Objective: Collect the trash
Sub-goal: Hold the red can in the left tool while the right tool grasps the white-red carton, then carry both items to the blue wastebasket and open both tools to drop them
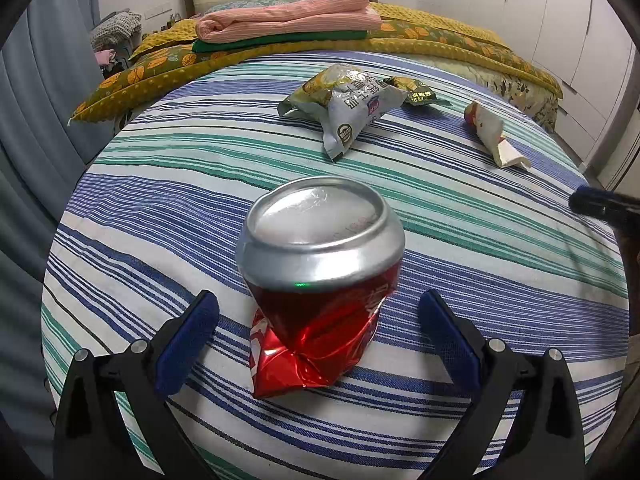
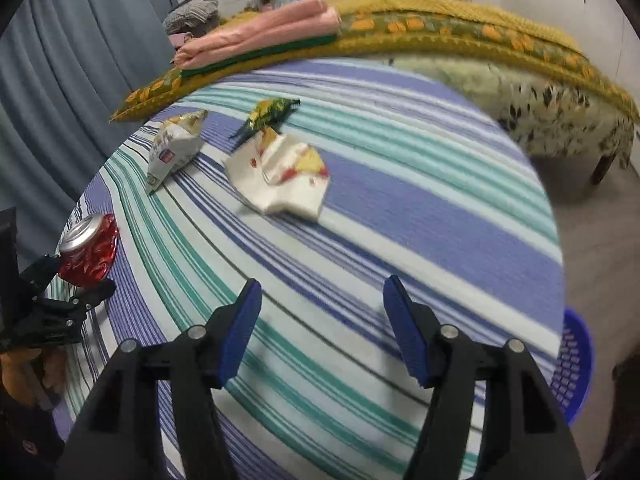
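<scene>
A crushed red soda can (image 1: pixel 320 272) stands on the striped bed sheet (image 1: pixel 160 208), between the spread blue pads of my left gripper (image 1: pixel 319 300); the pads sit apart from it on both sides. The right wrist view shows that can (image 2: pixel 90 250) and the left gripper (image 2: pixel 70 278) at the far left. My right gripper (image 2: pixel 323 284) is open over bare sheet, with nothing between its fingers. Farther up the bed lie a grey-yellow snack bag (image 1: pixel 348 100) (image 2: pixel 174 148), a small green wrapper (image 1: pixel 416 92) (image 2: pixel 272 114) and a crumpled white-red paper carton (image 1: pixel 492 132) (image 2: pixel 280 176).
A blue plastic basket (image 2: pixel 574 372) stands on the floor beside the bed's right edge. Folded pink and green blankets (image 1: pixel 288 16) rest on a yellow quilt (image 1: pixel 460 36) at the head. Grey curtains (image 1: pixel 48 100) hang on the left and white wardrobes (image 1: pixel 560 20) stand on the right.
</scene>
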{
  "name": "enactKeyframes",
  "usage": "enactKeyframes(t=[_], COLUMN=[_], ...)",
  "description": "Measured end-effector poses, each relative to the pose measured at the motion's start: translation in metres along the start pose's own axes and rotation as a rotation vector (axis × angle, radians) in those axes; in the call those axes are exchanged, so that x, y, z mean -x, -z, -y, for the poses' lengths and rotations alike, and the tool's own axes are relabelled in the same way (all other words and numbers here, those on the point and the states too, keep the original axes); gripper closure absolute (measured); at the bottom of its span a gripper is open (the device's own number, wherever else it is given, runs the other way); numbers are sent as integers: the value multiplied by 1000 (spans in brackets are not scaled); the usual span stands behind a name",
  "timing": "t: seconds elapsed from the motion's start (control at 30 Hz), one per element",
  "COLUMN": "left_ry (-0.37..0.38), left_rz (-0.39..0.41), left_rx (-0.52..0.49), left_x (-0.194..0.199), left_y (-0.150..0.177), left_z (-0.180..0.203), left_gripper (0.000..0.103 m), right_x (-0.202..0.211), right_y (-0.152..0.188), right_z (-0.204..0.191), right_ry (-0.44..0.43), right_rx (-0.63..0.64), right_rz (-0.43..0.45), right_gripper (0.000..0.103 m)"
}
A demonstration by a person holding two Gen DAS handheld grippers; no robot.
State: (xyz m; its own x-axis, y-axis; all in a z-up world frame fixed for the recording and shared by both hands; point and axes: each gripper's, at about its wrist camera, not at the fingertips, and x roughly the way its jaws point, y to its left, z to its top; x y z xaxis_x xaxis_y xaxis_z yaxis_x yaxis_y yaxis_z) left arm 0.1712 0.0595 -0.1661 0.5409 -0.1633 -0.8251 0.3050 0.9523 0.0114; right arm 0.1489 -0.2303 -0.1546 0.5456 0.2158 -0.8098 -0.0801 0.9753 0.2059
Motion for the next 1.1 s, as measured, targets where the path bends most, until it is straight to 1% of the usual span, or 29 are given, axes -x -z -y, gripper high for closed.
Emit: enactKeyframes(t=[0.1,0.23,0.27,0.33,0.4,0.43,0.47,0.5,0.53,0.57,0.6,0.77,0.9,0.97,1.03,1.1], left_ry=[0,0,0,0,0,0,0,1,1,1,1,2,9,35,90,124], left_rz=[0,0,0,0,0,0,0,0,0,0,0,0,1,9,23,32], left_rx=[0,0,0,0,0,0,0,0,0,0,0,1,5,20,36,46], left_x=[0,0,0,0,0,0,0,0,0,0,0,1,1,2,6,10], left_y=[0,0,0,0,0,0,0,0,0,0,0,0,0,1,2,7], left_z=[0,0,0,0,0,0,-1,-1,-1,0,-1,-1,-2,-6,-14,-19], left_gripper=[4,4,4,4,4,4,4,4,4,4,4,4,4,4,5,5], right_x=[-2,-11,-16,-34,-51,-58,-63,-69,-71,-68,-64,-26,4,20,36,51], right_y=[-12,-30,-34,-44,-55,-60,-64,-67,-69,-69,-68,-44,-20,-9,4,18], right_z=[-9,-51,-62,-80,-81,-76,-71,-65,-60,-55,-53,-51,-43,-38,-35,-29], right_ry=[-21,-30,-17,52,125,139,142,140,131,104,89,-45,-152,-175,-186,-192], right_rx=[16,127,156,205,178,153,129,108,88,72,64,70,43,33,34,32], right_rz=[19,62,64,61,60,60,55,39,33,35,26,25,21,24,36,50], right_gripper=[39,37,37,37,37,42,49,69,77,91,95,96,96,96,96,96])
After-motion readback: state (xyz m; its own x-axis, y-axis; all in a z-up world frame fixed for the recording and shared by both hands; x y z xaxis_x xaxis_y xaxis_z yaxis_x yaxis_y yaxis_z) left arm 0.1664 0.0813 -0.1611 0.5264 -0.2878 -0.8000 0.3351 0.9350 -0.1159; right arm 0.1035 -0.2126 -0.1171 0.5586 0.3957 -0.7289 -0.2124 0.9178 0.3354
